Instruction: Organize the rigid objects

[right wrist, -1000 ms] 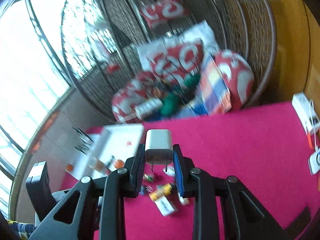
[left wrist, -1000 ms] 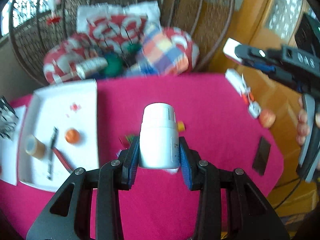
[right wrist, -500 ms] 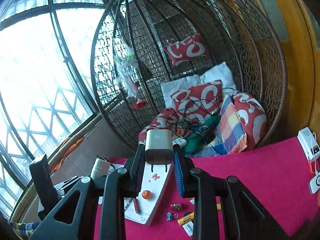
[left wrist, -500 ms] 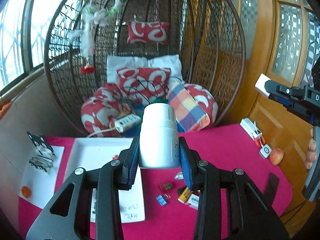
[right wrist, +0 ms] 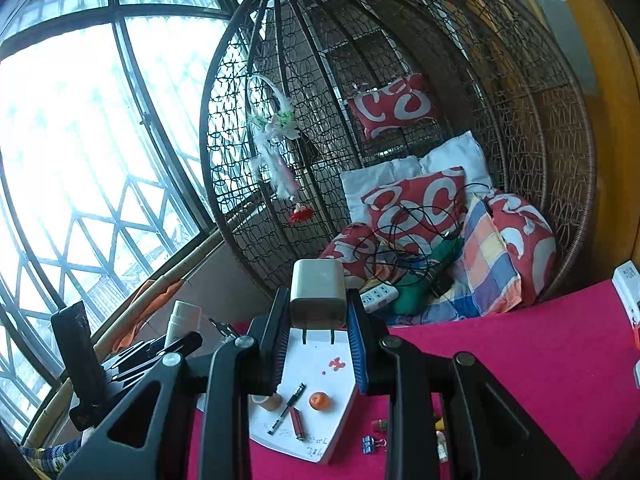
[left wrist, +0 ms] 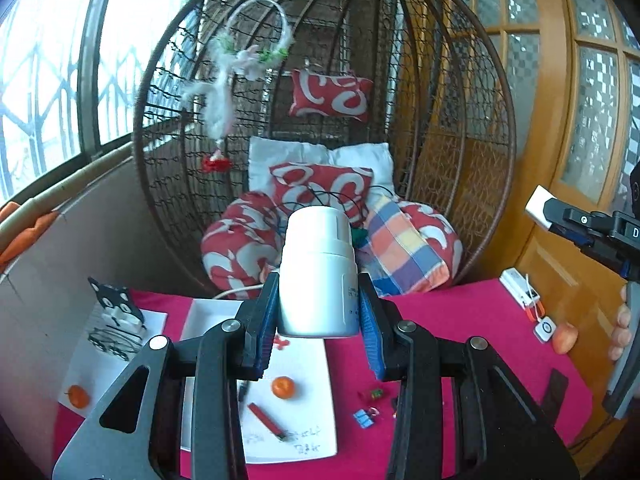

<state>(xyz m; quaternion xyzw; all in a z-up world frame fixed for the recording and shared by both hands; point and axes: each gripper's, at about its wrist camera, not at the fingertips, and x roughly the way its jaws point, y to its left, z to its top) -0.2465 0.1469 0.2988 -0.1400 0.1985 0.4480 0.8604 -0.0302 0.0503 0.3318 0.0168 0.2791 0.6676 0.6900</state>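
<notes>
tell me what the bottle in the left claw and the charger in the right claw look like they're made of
White bottle: likely plastic, smooth and semi-gloss, judging by the soft sheen and moulded ridged cap.
Charger: probably hard plastic, off-white with a satin finish and rounded moulded corners; its two thin prongs look like metal.

Wicker egg chair [left wrist: 472, 128] behind the table [left wrist: 460, 312]

Piled with red-and-white cushions [left wrist: 320, 190], a plaid cushion [left wrist: 404, 252], a white power strip [right wrist: 379, 295]; dreamcatcher [left wrist: 240, 60] hanging beside lattice windows [right wrist: 92, 152].
</notes>
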